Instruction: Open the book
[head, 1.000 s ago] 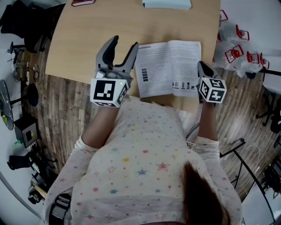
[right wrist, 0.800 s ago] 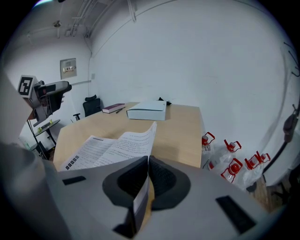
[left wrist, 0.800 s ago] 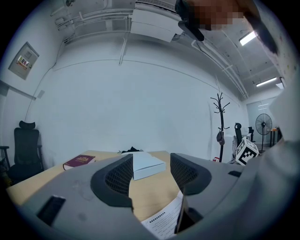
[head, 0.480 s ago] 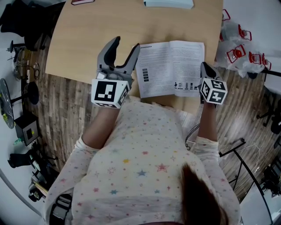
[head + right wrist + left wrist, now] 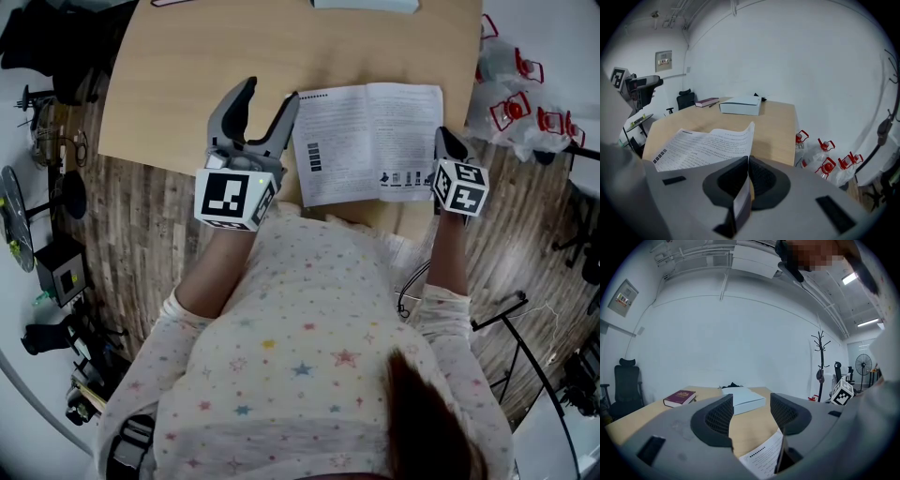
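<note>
1. The right gripper (image 5: 746,171) has its jaws pressed together on the thin right-hand edge of the open book (image 5: 370,141), at the lower right of the head view. A pale strip of paper stands between the pads.
2. The left gripper (image 5: 751,412) has its jaws wide apart with nothing between them. It hangs just beside the book's left edge, centre-left in the head view.
3. The book lies spread, print upward, on the wooden table (image 5: 178,75), close to the table's near edge.
4. Risk: the right grip seems to take only a few leaves. A tug sideways or upward could crease or tear them, or let them slip free.
5. Risk: nothing pins the left half. The right page already curls up at its far corner, so on release the leaves may spring back and the book may fall shut.
6. Risk: with the book so near the edge, a drag toward the person could pull it off the table.
7. Counts:
   - two grippers, one open book and one table
   - one white box (image 5: 740,105) and one closed dark red book (image 5: 707,101), both at the table's far end
   - bagged jugs with red handles (image 5: 828,165) on the floor at the right, at least four, though I cannot tell the exact number
</note>
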Demonstrator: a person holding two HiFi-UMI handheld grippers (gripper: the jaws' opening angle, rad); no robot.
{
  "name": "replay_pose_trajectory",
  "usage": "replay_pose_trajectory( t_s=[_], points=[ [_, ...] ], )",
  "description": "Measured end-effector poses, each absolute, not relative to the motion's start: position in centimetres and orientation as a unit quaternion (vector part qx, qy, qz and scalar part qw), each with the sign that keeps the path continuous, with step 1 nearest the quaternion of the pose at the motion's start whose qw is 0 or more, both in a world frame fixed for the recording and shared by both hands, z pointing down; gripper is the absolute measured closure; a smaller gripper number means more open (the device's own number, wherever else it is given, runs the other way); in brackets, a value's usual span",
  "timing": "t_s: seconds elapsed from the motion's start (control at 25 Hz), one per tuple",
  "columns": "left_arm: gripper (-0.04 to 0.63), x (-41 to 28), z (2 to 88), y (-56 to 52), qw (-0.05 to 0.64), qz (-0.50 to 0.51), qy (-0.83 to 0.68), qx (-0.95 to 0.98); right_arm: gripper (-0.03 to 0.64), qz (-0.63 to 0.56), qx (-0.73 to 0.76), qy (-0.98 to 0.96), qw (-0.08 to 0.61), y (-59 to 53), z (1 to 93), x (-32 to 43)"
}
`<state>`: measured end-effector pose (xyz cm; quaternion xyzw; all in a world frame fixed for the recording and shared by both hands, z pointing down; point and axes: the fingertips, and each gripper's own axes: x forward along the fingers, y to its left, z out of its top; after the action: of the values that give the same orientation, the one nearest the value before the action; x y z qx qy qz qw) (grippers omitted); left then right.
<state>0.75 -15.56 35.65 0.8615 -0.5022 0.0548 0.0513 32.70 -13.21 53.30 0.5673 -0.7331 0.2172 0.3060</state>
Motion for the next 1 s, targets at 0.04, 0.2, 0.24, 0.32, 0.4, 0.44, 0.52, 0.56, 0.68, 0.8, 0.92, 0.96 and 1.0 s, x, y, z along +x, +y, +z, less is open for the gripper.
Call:
replay_pose_trajectory(
  t_s=[0.04, 0.2, 0.24, 0.32, 0.4, 0.44, 0.52, 0.56, 0.68, 0.8, 0.92, 0.96, 1.0],
  points=[
    [0.359, 0.7, 35.7, -15.6, 0.052, 0.056, -0.502, 0.862, 0.607, 0.217, 0.567, -0.732, 0.308, -13.2, 53.4, 32.7],
    [0.359, 0.7, 35.7, -15.8, 0.053, 0.057, -0.500, 0.862, 0.607, 0.217, 0.566, -0.730, 0.314, -13.4, 53.6, 32.8],
    [0.359, 0.7, 35.7, -15.8, 0.054, 0.057, -0.500, 0.862, 0.607, 0.217, 0.566, -0.730, 0.316, -13.4, 53.8, 32.8],
    [0.359, 0.8, 35.8, -15.9, 0.054, 0.057, -0.499, 0.863, 0.607, 0.216, 0.566, -0.729, 0.319, -13.5, 54.0, 32.9],
    [0.359, 0.8, 35.8, -15.8, 0.054, 0.058, -0.498, 0.863, 0.607, 0.216, 0.566, -0.728, 0.321, -13.5, 54.3, 32.9],
    [0.359, 0.9, 35.8, -15.8, 0.053, 0.058, -0.498, 0.863, 0.607, 0.216, 0.565, -0.728, 0.323, -13.4, 54.4, 32.9],
    [0.359, 1.0, 35.8, -15.9, 0.054, 0.059, -0.498, 0.863, 0.607, 0.217, 0.565, -0.727, 0.325, -13.5, 54.7, 33.0],
    [0.359, 1.2, 35.9, -15.9, 0.054, 0.060, -0.498, 0.863, 0.607, 0.218, 0.564, -0.726, 0.326, -13.5, 54.9, 33.1],
    [0.359, 1.4, 36.0, -16.2, 0.054, 0.061, -0.497, 0.864, 0.607, 0.217, 0.563, -0.725, 0.332, -13.8, 55.5, 33.3],
    [0.359, 1.6, 36.0, -16.1, 0.053, 0.061, -0.496, 0.864, 0.607, 0.216, 0.562, -0.724, 0.336, -13.8, 56.1, 33.2],
    [0.359, 1.8, 36.0, -16.0, 0.052, 0.064, -0.492, 0.866, 0.607, 0.216, 0.561, -0.723, 0.340, -13.7, 56.6, 33.3],
    [0.359, 1.9, 36.0, -15.9, 0.052, 0.064, -0.492, 0.867, 0.607, 0.216, 0.561, -0.723, 0.342, -13.8, 56.7, 33.3],
    [0.359, 2.0, 36.0, -15.9, 0.052, 0.064, -0.492, 0.867, 0.607, 0.216, 0.560, -0.722, 0.343, -13.8, 56.8, 33.3]
  ],
)
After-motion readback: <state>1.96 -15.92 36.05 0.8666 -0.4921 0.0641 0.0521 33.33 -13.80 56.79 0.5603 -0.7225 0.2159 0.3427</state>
